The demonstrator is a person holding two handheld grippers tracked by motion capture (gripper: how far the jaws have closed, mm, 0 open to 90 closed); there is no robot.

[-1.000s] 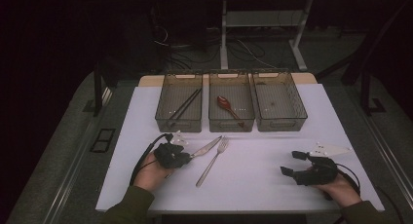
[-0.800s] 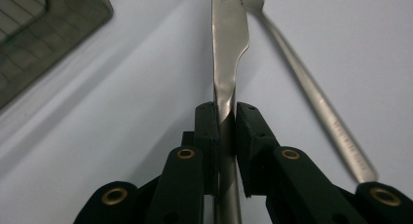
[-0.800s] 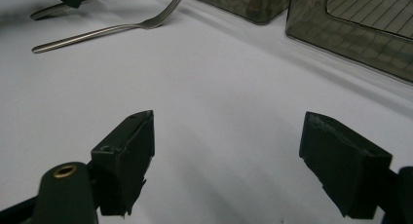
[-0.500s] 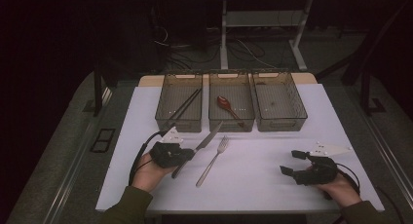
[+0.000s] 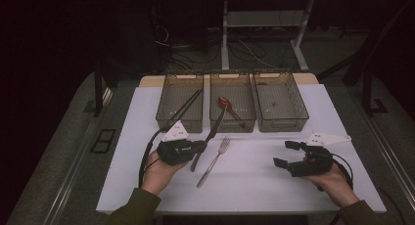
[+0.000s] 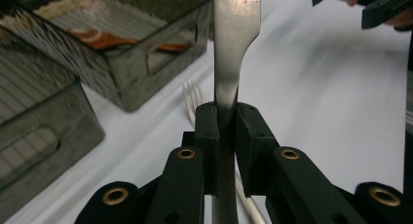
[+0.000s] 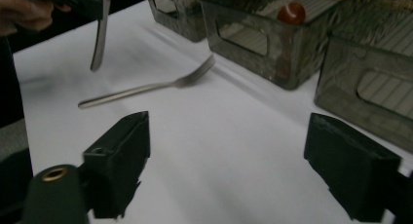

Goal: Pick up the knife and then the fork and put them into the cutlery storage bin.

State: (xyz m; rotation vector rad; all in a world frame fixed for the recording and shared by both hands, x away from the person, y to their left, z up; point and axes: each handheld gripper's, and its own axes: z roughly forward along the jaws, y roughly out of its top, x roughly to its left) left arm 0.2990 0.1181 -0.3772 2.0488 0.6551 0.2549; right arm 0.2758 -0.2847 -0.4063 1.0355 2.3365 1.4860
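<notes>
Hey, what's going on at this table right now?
A person is sorting cutlery into three bins with a gripper in each hand. The left gripper is shut on a knife and holds it off the table, its blade pointing toward the middle bin, which already has a red spoon in it. The left bin holds chopsticks. A fork lies on the white table. The right gripper is open and empty.

The left gripper (image 5: 198, 146) now holds the knife (image 5: 211, 136) clear of the white table, its tip tilted up toward the middle bin (image 5: 234, 103) at frame centre. 1 second ago the knife lay flat beside the fork (image 5: 214, 160).
</notes>
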